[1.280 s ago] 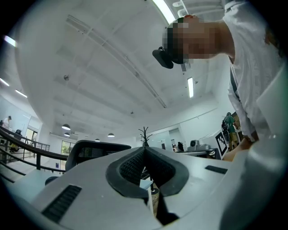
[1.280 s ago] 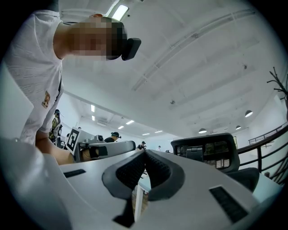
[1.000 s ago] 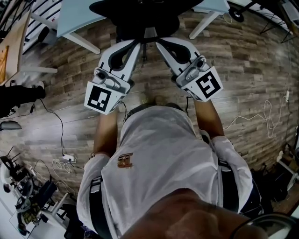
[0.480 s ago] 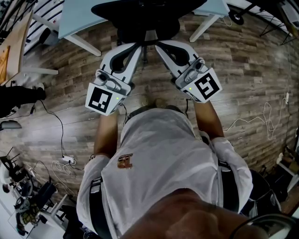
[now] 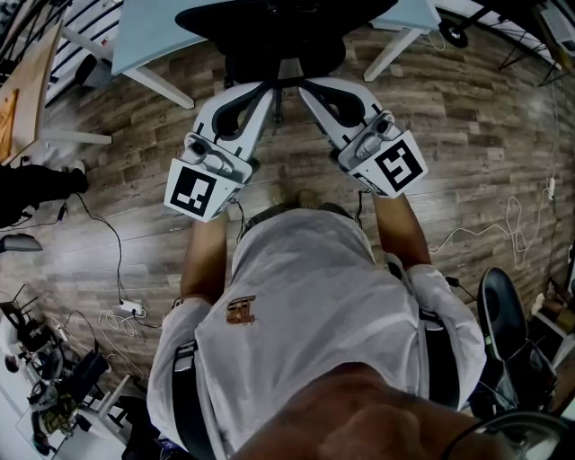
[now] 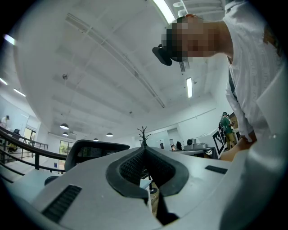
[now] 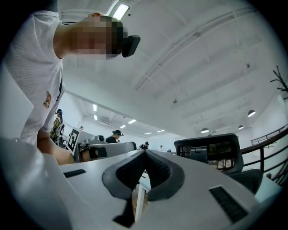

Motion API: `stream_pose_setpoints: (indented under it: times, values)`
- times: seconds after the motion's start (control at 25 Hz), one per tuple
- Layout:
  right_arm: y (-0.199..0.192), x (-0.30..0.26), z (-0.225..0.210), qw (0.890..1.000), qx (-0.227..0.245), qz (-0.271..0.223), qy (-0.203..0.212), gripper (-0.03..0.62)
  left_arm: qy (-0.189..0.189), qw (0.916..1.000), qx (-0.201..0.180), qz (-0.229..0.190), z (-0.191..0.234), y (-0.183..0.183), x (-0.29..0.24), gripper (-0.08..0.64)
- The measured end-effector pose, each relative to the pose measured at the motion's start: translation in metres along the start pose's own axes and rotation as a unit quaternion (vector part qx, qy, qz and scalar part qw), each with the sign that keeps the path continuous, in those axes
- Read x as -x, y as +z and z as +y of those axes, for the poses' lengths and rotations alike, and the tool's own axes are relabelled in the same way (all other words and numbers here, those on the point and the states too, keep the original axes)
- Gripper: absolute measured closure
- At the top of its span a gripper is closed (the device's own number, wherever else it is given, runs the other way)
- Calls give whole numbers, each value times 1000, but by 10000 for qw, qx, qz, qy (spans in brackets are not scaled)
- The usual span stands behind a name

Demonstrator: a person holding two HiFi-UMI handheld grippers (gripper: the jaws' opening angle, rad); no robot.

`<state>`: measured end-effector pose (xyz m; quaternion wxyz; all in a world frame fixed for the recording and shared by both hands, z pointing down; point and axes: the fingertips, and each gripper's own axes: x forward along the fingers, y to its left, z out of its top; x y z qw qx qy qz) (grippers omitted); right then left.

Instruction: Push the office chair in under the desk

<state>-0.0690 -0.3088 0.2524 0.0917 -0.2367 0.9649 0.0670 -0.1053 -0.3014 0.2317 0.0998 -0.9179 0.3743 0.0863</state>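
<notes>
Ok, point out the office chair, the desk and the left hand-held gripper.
office chair (image 5: 269,20), head view, on its black upper part.
desk (image 5: 148,31), head view, on its pale blue top.
left hand-held gripper (image 5: 267,88), head view, at its closed tips.

A white short-sleeved shirt (image 5: 305,296) with dark straps (image 5: 182,395) down both sides

The shirt carries a small orange-brown emblem (image 5: 240,310) on the chest. The left hand-held gripper (image 5: 268,86) and the right hand-held gripper (image 5: 304,84) have smooth pale grey shells, ribbed black pads (image 6: 131,165) and a dark slotted vent (image 6: 63,203). At the near end of each sits a white cube (image 5: 191,190) printed with a black square marker.
</notes>
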Motion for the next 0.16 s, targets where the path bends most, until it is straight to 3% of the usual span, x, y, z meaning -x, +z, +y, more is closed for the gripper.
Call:
stream_pose_setpoints:
  times: [0.16]
  values:
    - [0, 1, 0, 10000, -18, 6, 2, 559, 7, 10000, 14, -38, 0, 1, 0, 541]
